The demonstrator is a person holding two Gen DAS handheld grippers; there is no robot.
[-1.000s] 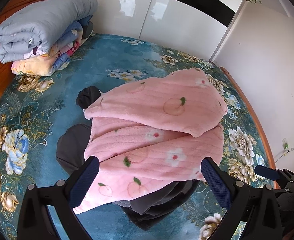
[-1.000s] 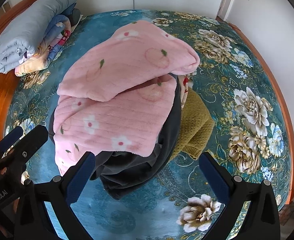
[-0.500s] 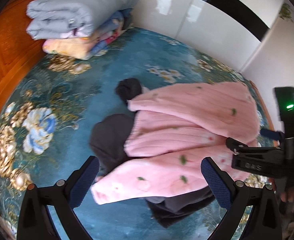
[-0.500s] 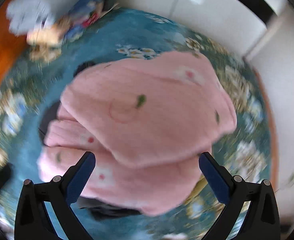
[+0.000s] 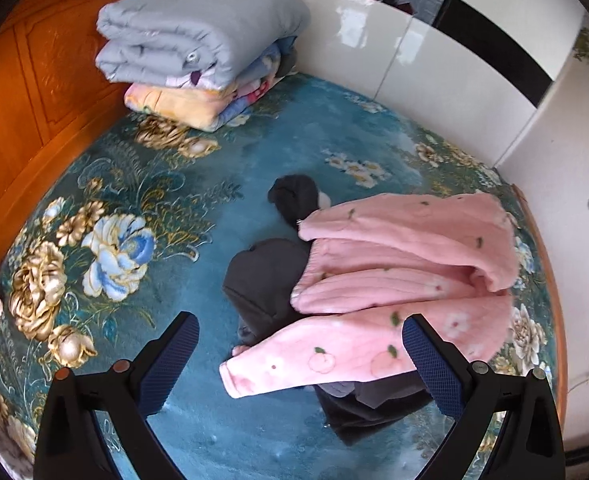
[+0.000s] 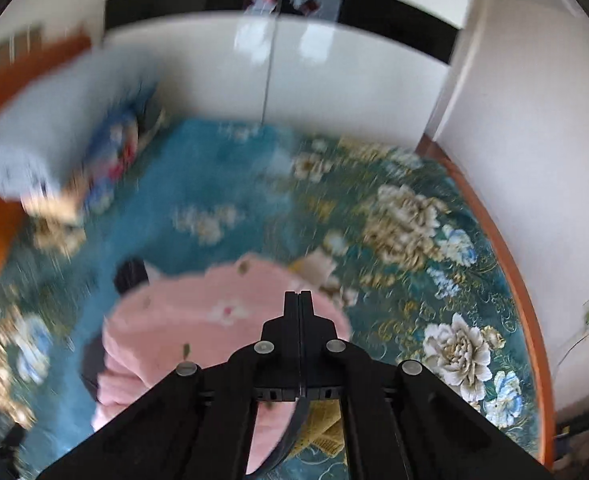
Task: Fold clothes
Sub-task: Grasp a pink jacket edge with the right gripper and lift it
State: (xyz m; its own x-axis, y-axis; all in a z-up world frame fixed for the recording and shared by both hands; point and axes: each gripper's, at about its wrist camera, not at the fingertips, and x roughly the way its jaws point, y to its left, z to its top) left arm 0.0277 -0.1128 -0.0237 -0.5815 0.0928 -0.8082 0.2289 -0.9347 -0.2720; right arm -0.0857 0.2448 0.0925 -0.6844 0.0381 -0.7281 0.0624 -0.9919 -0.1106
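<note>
A bed [image 5: 222, 208] under a teal floral cover is carrying everything. Folded quilts [image 5: 198, 52] are sitting stacked at its far left corner, against the wooden headboard [image 5: 26, 92]. Dark clothes [image 5: 266, 280] are lying directly on the cover toward the right edge, with a pink top [image 5: 394, 280] resting over them. A mustard knit [image 6: 322, 434] is lying on the cover just beside that pile, partly hidden and blurred in the right view.

- teal floral bedspread [image 5: 198, 432] across whole bed
- folded grey quilt [image 5: 198, 36] on floral blankets [image 5: 198, 108], far corner
- orange wooden headboard [image 5: 22, 100] alongside
- glossy white wardrobe doors [image 5: 434, 76] behind
</note>
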